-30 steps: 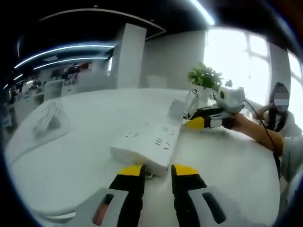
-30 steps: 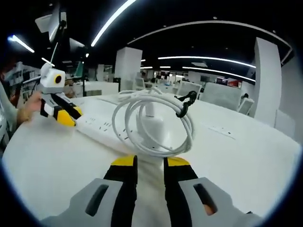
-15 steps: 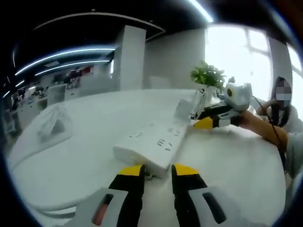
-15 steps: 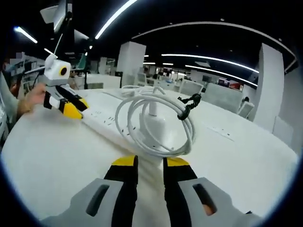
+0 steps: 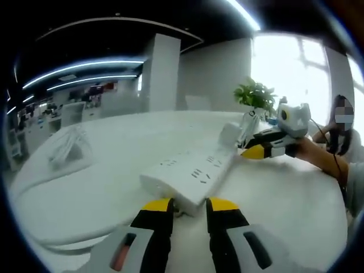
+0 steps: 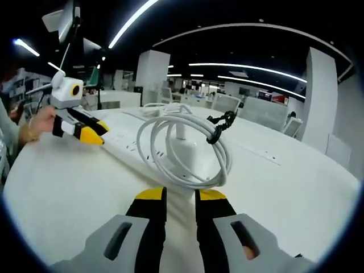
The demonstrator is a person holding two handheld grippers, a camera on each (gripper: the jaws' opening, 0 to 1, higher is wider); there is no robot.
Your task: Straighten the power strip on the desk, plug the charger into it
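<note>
The strip point(image 5: 190, 177), a long white bar with its sockets facing up, lies on the white desk point(image 5: 85, 187) and runs away from the left gripper point(image 5: 187, 206) toward the right gripper point(image 5: 254, 152). In the left gripper view the two yellow-tipped jaws stand narrow at the strip's near end, just beside it; whether they pinch its corner or cord cannot be told. In the right gripper view the jaws of the right gripper point(image 6: 180, 194) are close together at the base of the white charger point(image 6: 185, 149), whose cable point(image 6: 187, 145) hangs in a coil bound by a black tie point(image 6: 220, 124); they appear to hold it, upright, near the strip's far end point(image 6: 133, 149). The left gripper point(image 6: 91, 135) shows there at the strip's other end. Judged from this, the straightening step is at or near its close and the plugging step is in hand. The next move calls for steadying the strip, bringing the charger's prongs over a matching socket, squaring them, and pressing straight down.
</note>
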